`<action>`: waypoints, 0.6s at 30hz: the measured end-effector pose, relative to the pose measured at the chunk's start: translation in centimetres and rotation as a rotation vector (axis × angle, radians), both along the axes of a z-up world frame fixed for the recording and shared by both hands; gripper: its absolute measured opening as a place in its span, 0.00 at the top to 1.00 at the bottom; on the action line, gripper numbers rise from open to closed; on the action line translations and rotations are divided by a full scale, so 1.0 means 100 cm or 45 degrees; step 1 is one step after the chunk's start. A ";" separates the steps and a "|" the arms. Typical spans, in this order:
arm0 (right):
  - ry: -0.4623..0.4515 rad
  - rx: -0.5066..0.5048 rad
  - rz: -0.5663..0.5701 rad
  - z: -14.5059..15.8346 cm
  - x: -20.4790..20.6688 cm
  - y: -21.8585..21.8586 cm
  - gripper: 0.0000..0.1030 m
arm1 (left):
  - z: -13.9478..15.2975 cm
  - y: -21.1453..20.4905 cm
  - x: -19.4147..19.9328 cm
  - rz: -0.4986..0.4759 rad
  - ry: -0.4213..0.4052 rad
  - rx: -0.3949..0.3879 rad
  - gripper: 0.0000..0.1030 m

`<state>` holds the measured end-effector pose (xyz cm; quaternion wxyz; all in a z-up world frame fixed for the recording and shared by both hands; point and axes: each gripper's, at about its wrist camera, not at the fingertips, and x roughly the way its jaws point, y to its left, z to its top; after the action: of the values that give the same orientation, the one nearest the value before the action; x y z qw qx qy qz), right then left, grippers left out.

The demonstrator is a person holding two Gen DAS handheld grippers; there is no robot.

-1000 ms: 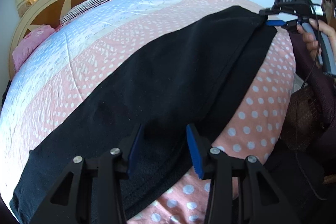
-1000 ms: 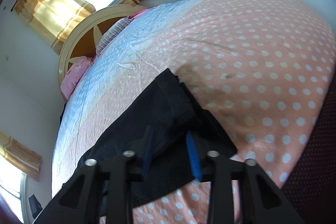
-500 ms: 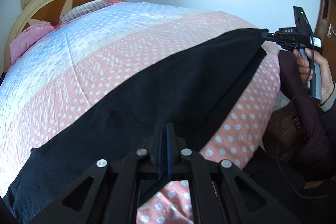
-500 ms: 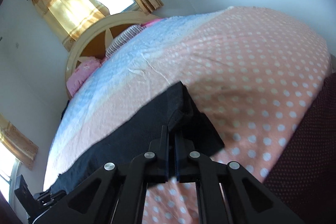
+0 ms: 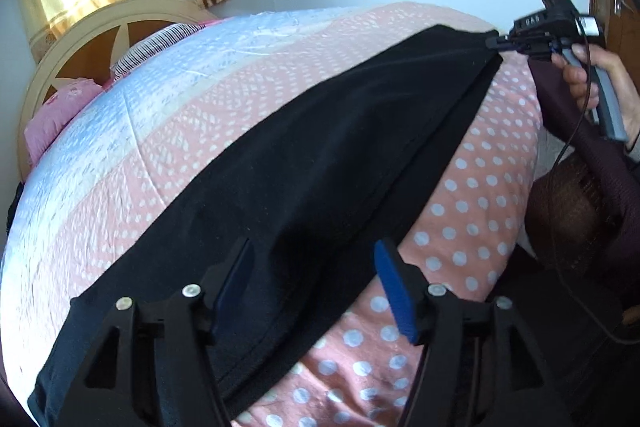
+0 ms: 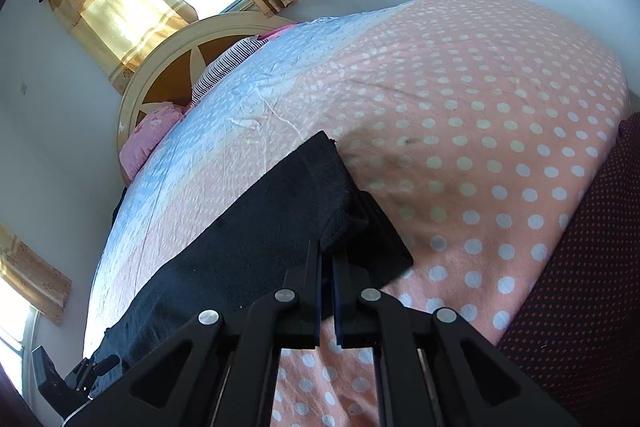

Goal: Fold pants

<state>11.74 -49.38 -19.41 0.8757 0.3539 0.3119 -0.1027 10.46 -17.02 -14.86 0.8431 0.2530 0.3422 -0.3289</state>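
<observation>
Black pants [image 6: 256, 239] lay lengthwise on a pink polka-dot bedspread [image 6: 480, 131]. Right gripper [image 6: 327, 263] was clamped on their near corner. Headboard [image 6: 160, 79] stood beyond.

Your left gripper [image 5: 316, 287] points down at a slant, and its two black arms spread apart. Its fingers [image 5: 394, 289] with the blue pads have just been opening, and they now stand wide with nothing pressed between them.

Your right gripper [image 6: 326, 259] also tilts down. Its fingers [image 6: 313, 267] are squeezed tight together, pinching the edge of the black pants [image 6: 280, 219]. From the left camera you can see this gripper far off at the upper right, with your right hand [image 5: 600, 87] wrapped around its grey handle. A dark sleeve [image 5: 592, 155] covers that arm below the hand.
</observation>
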 end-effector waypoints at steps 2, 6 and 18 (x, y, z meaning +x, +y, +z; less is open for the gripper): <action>-0.009 -0.006 0.003 0.002 -0.001 0.001 0.96 | -0.005 0.000 0.006 0.009 0.025 0.024 0.40; -0.010 -0.014 0.006 0.003 0.000 0.002 0.96 | -0.009 0.000 0.018 0.017 0.070 0.023 0.57; -0.049 -0.023 -0.014 0.014 -0.016 -0.005 0.96 | 0.031 0.017 0.015 0.026 0.090 -0.105 0.94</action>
<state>10.16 -49.85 -17.97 0.8841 0.3498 0.2920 -0.1036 11.99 -15.34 -11.75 0.8434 0.2026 0.3604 -0.3430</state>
